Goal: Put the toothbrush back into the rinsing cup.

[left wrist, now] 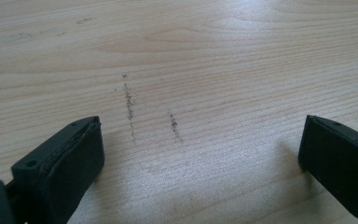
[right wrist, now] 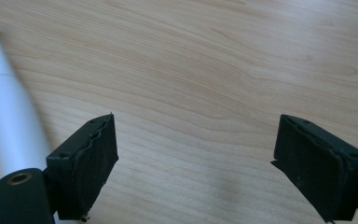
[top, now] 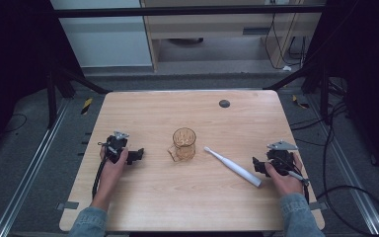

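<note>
A clear amber glass mug (top: pixel 183 144) stands upright at the middle of the wooden table (top: pixel 192 207). A white electric toothbrush (top: pixel 233 166) lies flat to its right, head toward the mug. My right gripper (top: pixel 257 166) rests on the table just right of the toothbrush's thick end, jaws wide apart over bare wood; the white handle (right wrist: pixel 9 121) lies outside its left jaw. My left gripper (top: pixel 136 155) sits at the table's left, pointing toward the mug, jaws spread with only wood (left wrist: pixel 200 93) between them.
A small dark round cap (top: pixel 224 103) is set into the table near its far edge. Cables (top: pixel 355 192) trail on the floor to the right. Faint dark scuff marks (left wrist: pixel 129 105) streak the wood ahead of the left gripper.
</note>
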Tool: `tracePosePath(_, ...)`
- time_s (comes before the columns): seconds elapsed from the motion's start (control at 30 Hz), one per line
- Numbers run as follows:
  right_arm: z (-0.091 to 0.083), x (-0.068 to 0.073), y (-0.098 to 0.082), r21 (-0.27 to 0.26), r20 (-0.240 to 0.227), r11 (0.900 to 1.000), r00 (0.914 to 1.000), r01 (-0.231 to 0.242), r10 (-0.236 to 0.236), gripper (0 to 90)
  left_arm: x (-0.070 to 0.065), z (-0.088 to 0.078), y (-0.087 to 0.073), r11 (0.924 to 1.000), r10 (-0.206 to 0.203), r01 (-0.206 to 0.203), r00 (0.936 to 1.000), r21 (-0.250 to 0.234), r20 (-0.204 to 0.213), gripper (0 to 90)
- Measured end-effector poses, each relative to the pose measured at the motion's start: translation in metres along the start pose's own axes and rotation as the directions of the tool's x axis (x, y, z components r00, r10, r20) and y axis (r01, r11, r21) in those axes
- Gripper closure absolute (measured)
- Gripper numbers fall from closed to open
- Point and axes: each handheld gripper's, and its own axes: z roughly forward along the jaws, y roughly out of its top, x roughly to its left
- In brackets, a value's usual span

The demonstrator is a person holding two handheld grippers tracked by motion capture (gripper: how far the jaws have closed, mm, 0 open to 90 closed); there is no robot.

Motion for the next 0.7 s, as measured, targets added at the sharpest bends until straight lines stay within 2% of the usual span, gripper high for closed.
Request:
tracePosePath(0.2,-0.015,0.015,0.017,0.031,-0.033,0.995,0.9952,0.093,-0.092,12.9,-0.001,0.000,0.000,1.0000,-0.008,0.008,0.9999,0.001,-0.006,0.0)
tracePosePath(0.27,-0.023,0.023,0.028,0.054,-0.029,0.987,0.9882,0.152,-0.151,16.2,-0.001,0.000,0.000,0.9999,-0.010,0.010,0.9999,0.000,-0.005,0.0)
tracePosePath(0.33,-0.028,0.027,0.035,0.085,-0.038,0.979,0.9821,0.187,-0.185,19.0,-0.002,0.000,0.000,0.9999,-0.011,0.011,0.9999,0.000,-0.006,0.0)
tracePosePath(0.37,-0.028,0.027,0.035,0.085,-0.038,0.979,0.9821,0.187,-0.185,19.0,-0.002,0.000,0.000,0.9999,-0.011,0.011,0.9999,0.000,-0.006,0.0)
tracePosePath(0.4,-0.033,0.031,0.042,0.106,-0.046,0.971,0.9764,0.215,-0.211,20.2,-0.001,0.001,0.001,1.0000,-0.007,0.007,1.0000,0.000,-0.004,0.0)
tracePosePath(0.53,-0.038,0.039,0.053,0.109,-0.068,0.960,0.9653,0.258,-0.252,21.1,-0.003,0.000,0.000,0.9999,-0.014,0.014,0.9998,-0.002,-0.017,0.0)
tracePosePath(0.67,-0.041,0.044,0.061,0.113,-0.084,0.955,0.9604,0.274,-0.265,22.5,-0.003,0.001,0.001,0.9999,-0.016,0.016,0.9998,-0.002,-0.013,0.0)
tracePosePath(0.7,-0.040,0.047,0.068,0.128,-0.104,0.951,0.9574,0.281,-0.269,22.6,-0.003,0.001,0.001,0.9999,-0.017,0.017,0.9997,-0.002,-0.015,0.0)
